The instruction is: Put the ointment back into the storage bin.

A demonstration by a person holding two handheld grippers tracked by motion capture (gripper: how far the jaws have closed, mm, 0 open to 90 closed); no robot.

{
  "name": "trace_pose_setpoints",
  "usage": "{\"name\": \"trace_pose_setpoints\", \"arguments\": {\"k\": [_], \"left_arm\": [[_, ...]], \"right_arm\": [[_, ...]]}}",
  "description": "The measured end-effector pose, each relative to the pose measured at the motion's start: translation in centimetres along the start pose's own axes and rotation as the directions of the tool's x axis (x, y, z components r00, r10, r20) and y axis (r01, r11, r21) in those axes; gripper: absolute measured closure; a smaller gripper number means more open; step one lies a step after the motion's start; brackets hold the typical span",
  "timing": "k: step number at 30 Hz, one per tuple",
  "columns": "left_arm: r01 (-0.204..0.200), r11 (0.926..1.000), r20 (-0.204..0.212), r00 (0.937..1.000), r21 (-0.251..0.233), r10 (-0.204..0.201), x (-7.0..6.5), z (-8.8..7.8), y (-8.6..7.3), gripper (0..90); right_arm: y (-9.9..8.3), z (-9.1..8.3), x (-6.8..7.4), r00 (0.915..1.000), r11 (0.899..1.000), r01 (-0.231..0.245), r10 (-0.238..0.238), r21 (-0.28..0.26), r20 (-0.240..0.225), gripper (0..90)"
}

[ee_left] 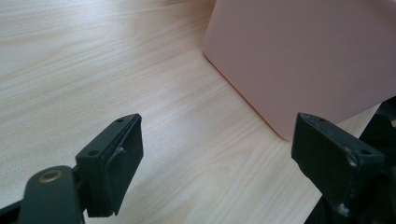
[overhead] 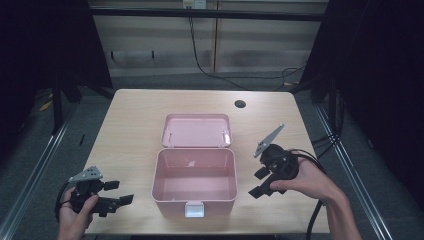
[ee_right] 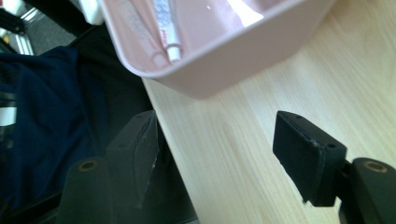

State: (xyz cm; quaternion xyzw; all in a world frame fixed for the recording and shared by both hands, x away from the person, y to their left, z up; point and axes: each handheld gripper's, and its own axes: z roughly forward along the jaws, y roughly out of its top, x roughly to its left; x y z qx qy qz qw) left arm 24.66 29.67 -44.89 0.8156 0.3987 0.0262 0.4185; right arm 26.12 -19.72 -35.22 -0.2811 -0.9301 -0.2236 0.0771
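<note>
A pink plastic box [overhead: 195, 182] sits open at the middle of the light wooden table [overhead: 130, 130], its hinged lid [overhead: 196, 130] laid back flat at the box's 12 o'clock and a white latch [overhead: 194, 209] on the front wall at 6 o'clock. In the right gripper view a small white tube [ee_right: 164, 28] lies inside the box against its wall. A round dark cable hole [overhead: 240, 104] marks the tabletop toward 1 o'clock from the box, well apart from it; past the far edge a black cable [overhead: 200, 60] trails down a pale panel. The table between each gripper and the box is bare — nothing stands in the way. The left gripper [overhead: 117, 195] is at the box's 8 o'clock, near the table's front edge, gripped by the person's left hand [overhead: 75, 215] from below, its jaws pointing at 3 o'clock toward the box's side wall; the left gripper view shows them spread wide and empty over bare wood, the pink wall just ahead. The right gripper [overhead: 260, 182] is at the box's 3 o'clock, near it but apart, the right hand [overhead: 305, 182] wrapped round its body and its grey plate tilted up — the jaws point toward 7 o'clock, parted and holding nothing, aimed at the box's front corner and the table edge.
</note>
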Motion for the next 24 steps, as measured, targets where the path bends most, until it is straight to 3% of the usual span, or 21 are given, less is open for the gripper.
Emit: {"name": "trace_pose_setpoints", "arguments": {"k": [4,8,13,17,21,24], "left_arm": [[0.002,1.0000,-0.004,1.0000,0.000,-0.002,0.0,0.0,0.0,16.7],[0.004,1.0000,-0.003,1.0000,0.002,-0.004,0.0,0.1,0.0,16.7],[0.006,1.0000,-0.003,1.0000,-0.001,-0.006,0.0,0.0,0.0,16.8],[0.003,1.0000,0.002,1.0000,0.004,-0.003,0.1,0.1,0.0,16.8],[0.005,1.0000,0.000,1.0000,0.000,-0.005,0.0,0.0,0.0,16.8],[0.003,1.0000,-0.001,1.0000,0.001,-0.003,0.0,0.0,0.0,16.7]], "right_arm": [[-1.1,0.7,-0.6,0.9998,1.000,-0.018,0.018,-0.016,-0.004,30.6],[-2.4,2.0,-1.4,0.9975,0.997,-0.069,0.070,-0.029,0.012,30.7],[-3.3,2.9,-2.0,0.9962,0.996,-0.085,0.086,-0.038,0.015,31.2],[-4.5,4.2,-2.9,0.9909,0.992,-0.120,0.123,-0.049,0.055,31.4],[-5.3,5.1,-3.6,0.9857,0.987,-0.153,0.156,-0.053,0.063,32.0],[-6.1,5.7,-4.5,0.9744,0.980,-0.189,0.195,-0.062,0.112,34.1]]}}
